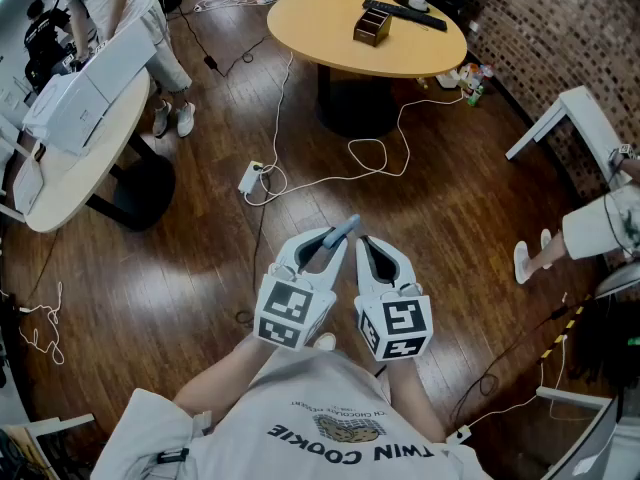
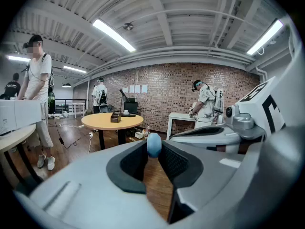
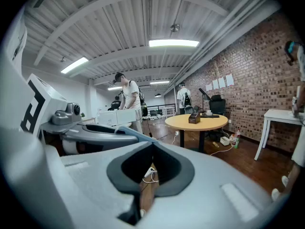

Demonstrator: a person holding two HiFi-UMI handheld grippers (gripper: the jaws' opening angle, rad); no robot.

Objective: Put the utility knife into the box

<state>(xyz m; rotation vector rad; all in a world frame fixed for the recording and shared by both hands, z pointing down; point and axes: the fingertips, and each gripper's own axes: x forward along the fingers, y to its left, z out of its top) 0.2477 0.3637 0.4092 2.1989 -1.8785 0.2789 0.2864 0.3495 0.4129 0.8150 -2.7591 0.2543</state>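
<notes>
Left gripper (image 1: 322, 248) held low over the wood floor (image 1: 200, 268), jaws clamped on the blue-grey utility knife (image 1: 345, 230); one end of the knife pokes past the jaw tips. Right gripper (image 1: 367, 244) just beside it, jaws closed together, empty. Far ahead, a round counter (image 1: 310, 18) carries a small dark box (image 1: 372, 25).

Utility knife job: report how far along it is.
Done: the blue-grey utility knife is picked up, clamped in the left gripper. In hand: it is held above the wooden floor, away from the round yellow table. Left: reaching the dark box on that table and putting the knife inside. The right gripper is shut, empty.
</notes>
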